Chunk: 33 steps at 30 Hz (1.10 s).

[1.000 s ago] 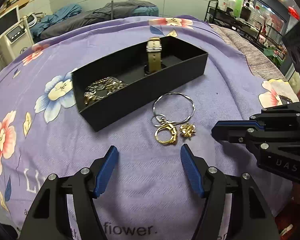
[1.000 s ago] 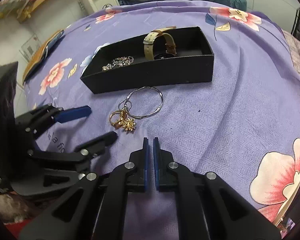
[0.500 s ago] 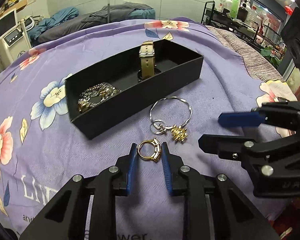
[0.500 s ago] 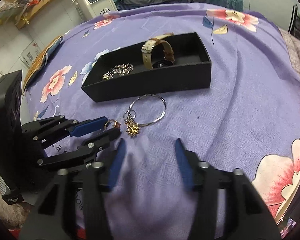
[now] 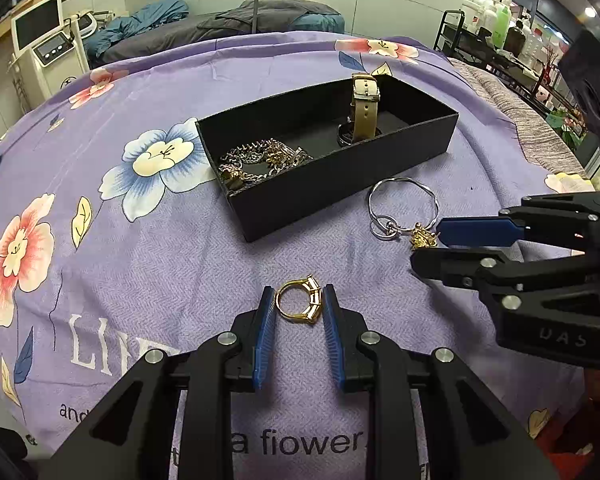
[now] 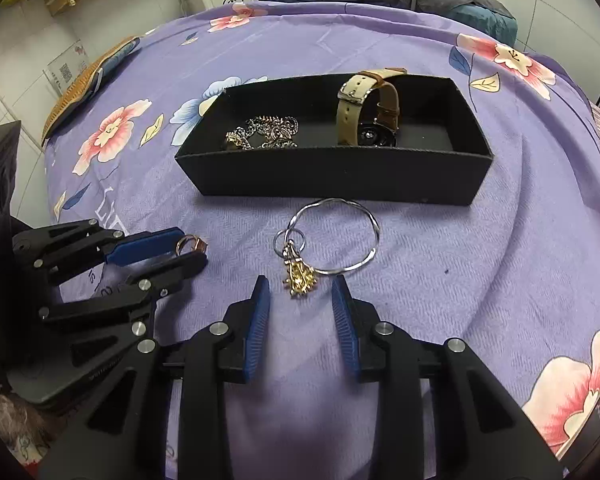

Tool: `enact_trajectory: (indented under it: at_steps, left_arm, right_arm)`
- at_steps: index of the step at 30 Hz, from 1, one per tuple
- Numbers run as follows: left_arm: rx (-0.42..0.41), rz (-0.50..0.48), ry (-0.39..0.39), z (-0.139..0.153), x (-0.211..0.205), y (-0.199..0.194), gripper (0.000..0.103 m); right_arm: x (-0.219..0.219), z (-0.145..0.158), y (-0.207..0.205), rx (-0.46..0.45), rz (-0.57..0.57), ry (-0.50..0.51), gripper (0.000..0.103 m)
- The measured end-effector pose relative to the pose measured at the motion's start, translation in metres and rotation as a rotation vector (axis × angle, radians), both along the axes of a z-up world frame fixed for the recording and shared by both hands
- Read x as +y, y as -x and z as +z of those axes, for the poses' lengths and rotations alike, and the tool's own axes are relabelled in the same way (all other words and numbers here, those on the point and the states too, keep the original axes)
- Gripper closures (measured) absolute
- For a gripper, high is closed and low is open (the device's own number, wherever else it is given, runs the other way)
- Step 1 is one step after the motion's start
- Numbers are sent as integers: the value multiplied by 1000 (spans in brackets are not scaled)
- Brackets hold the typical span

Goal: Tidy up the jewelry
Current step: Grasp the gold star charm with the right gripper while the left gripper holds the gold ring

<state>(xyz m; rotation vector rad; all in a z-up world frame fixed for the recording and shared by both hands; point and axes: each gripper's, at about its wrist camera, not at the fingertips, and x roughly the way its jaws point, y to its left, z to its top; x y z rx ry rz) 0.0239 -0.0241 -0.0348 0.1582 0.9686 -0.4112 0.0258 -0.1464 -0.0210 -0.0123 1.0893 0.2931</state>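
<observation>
My left fingers (image 5: 266, 312) pinch the gold ring (image 5: 299, 300); my right fingers (image 6: 259, 304) stand spread around the gold charm (image 6: 300, 278).

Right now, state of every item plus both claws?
left claw: shut on gold ring
gold ring: pinched between the pads
right claw: open, pads either side of the gold charm
gold charm: on the cloth, ungripped
silver bangle: flat on the cloth, outside the box
black box: open-topped
watch: in the box, strap looped upright
chains: heaped in the box
</observation>
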Motion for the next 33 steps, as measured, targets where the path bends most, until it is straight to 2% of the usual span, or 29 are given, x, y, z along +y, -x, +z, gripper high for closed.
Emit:
enact_trajectory:
  at_steps: [6, 22, 33]
  left_arm:
    - [9, 8, -1, 0, -1, -2, 79]
    - [46, -1, 18, 6, -1, 5, 79]
    - [-45, 2, 50, 41, -3, -9, 79]
  right_arm:
    - [3, -2, -3, -17, -13, 45, 84]
    - [-17, 11, 15, -8, -86, -16, 84]
    - [-28, 44, 7, -108, -131, -36, 84]
